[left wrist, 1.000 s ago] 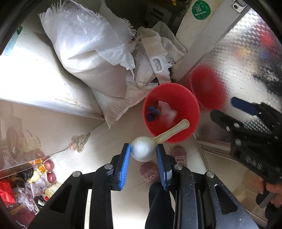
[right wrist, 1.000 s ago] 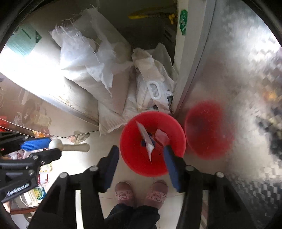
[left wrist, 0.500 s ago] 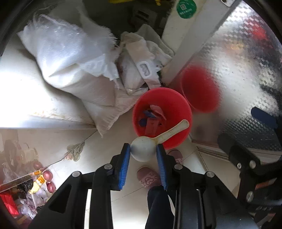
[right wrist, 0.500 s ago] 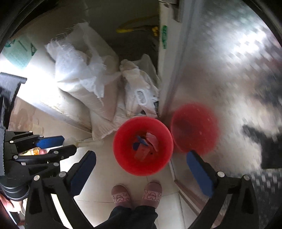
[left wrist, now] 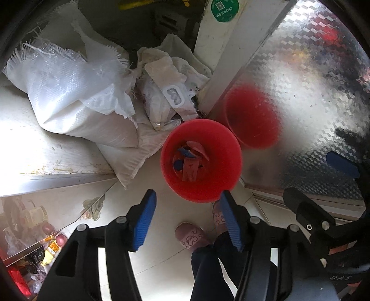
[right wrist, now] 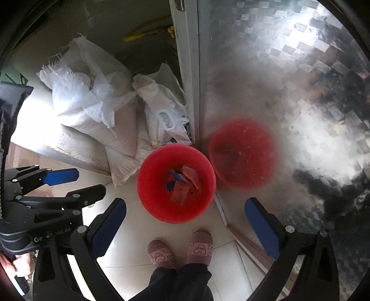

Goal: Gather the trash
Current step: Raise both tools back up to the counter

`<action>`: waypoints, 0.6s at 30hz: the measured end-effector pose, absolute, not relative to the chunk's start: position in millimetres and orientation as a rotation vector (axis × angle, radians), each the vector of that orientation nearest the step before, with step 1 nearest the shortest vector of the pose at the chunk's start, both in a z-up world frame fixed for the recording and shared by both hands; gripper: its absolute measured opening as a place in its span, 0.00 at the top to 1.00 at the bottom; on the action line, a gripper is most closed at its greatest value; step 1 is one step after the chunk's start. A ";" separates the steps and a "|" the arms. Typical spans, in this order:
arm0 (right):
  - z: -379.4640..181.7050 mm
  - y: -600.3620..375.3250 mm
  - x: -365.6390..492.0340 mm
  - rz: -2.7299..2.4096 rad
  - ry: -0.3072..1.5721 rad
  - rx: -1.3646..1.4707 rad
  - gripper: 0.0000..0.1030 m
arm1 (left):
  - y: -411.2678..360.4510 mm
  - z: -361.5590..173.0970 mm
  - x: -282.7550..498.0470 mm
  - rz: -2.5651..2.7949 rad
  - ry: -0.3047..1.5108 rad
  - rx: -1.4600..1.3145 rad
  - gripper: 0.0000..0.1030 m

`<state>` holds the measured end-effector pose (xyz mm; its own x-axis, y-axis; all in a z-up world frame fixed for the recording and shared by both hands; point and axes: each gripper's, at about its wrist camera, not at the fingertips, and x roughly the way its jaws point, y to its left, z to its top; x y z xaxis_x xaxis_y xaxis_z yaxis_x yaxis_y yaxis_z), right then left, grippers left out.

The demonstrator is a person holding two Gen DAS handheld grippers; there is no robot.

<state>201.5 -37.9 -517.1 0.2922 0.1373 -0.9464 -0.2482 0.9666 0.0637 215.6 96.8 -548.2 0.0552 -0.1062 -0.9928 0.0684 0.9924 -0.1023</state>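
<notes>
The red bucket [left wrist: 201, 159] sits on the floor against the patterned metal door [left wrist: 300, 92], scraps lying inside it; the left gripper [left wrist: 187, 217] hangs above its near rim, jaws opening with nothing between them; the right gripper [right wrist: 185, 227] is spread wide, empty — a drop-off step, it seems; more trash must next be sought.

Scraps in red bucket [left wrist: 222, 139]: red and blue pieces piled, overlapping, kinds unreadable.
Bucket's reflection [right wrist: 242, 152] in patterned metal door [right wrist: 300, 92]: smeared red blob.
Dark reflection low on door: shape unreadable.
Green sticker [left wrist: 225, 9] cut by top edge, print too small.
Cluttered items [left wrist: 34, 250] at lower left: blurred, partly cropped.
Person's legs [right wrist: 180, 282] cut by bottom edge; one slipper [left wrist: 218, 216] half hidden behind left gripper [left wrist: 187, 201] finger.
</notes>
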 end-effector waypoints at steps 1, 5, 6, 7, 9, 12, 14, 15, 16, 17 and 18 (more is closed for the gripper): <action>-517.4 -37.6 201.1 0.261 1.247 -0.106 0.01 | 96.6 -548.3 215.4 -0.129 1.512 -0.027 0.47; -518.9 -36.2 199.6 0.271 1.251 -0.106 0.01 | 97.9 -546.2 211.0 -0.113 1.514 -0.014 0.45; -518.1 -36.8 199.6 0.271 1.250 -0.100 0.01 | 98.7 -544.7 209.2 -0.110 1.511 -0.010 0.42; -516.5 -36.8 199.2 0.271 1.246 -0.098 0.01 | 100.1 -542.9 207.8 -0.106 1.511 -0.008 0.41; -513.2 -35.5 198.5 0.277 1.240 -0.101 0.00 | 104.2 -538.9 203.9 -0.099 1.511 -0.013 0.35; -505.7 -32.5 196.1 0.291 1.238 -0.109 0.01 | 113.2 -528.2 196.7 -0.083 1.507 -0.026 0.26; -496.9 -29.9 192.2 0.301 1.237 -0.114 0.01 | 118.6 -516.8 190.2 -0.070 1.499 -0.033 0.22; -491.8 -28.3 189.9 0.307 1.236 -0.116 0.01 | 121.7 -509.1 186.3 -0.061 1.493 -0.035 0.19; -486.0 -27.0 187.1 0.315 1.233 -0.120 0.01 | 124.7 -501.7 182.4 -0.053 1.487 -0.036 0.19; -479.7 -25.1 183.6 0.324 1.230 -0.126 0.01 | 127.3 -493.3 178.3 -0.049 1.483 -0.037 0.19; -472.2 -22.7 179.5 0.334 1.227 -0.133 0.01 | 129.9 -484.5 173.9 -0.038 1.487 -0.035 0.18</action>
